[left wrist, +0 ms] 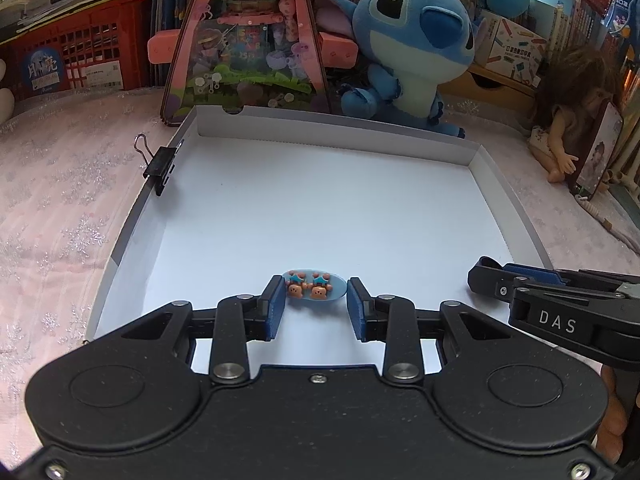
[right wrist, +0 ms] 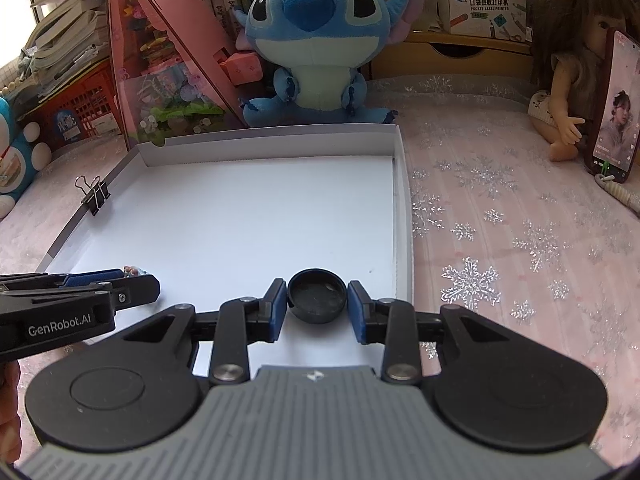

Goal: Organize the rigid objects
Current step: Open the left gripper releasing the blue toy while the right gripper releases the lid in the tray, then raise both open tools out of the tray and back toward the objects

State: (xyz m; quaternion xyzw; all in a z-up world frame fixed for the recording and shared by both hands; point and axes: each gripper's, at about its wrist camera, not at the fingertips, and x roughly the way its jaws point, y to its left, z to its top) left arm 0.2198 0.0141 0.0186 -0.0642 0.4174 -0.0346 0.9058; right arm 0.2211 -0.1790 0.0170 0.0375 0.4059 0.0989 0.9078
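Note:
A white shallow cardboard tray [left wrist: 476, 162] lies on the pink snowflake cloth. A small blue oval piece with two orange bear figures [left wrist: 313, 285] sits between the fingers of my left gripper [left wrist: 316, 306], whose blue pads flank it at both ends, touching or nearly so. In the right wrist view a round black cap [right wrist: 317, 295], hollow side up, sits between the pads of my right gripper [right wrist: 317, 307], held at both sides over the tray [right wrist: 402, 216]. The left gripper [right wrist: 132, 282] shows at the left there; the right gripper [left wrist: 486, 278] shows at the right of the left view.
A black binder clip [left wrist: 160, 164] grips the tray's left wall. Behind the tray stand a blue plush toy [left wrist: 412, 48], a pink triangular toy house [left wrist: 244, 40] and a red crate [left wrist: 76, 48]. A doll [right wrist: 568, 92] and a phone [right wrist: 614, 108] stand at the right.

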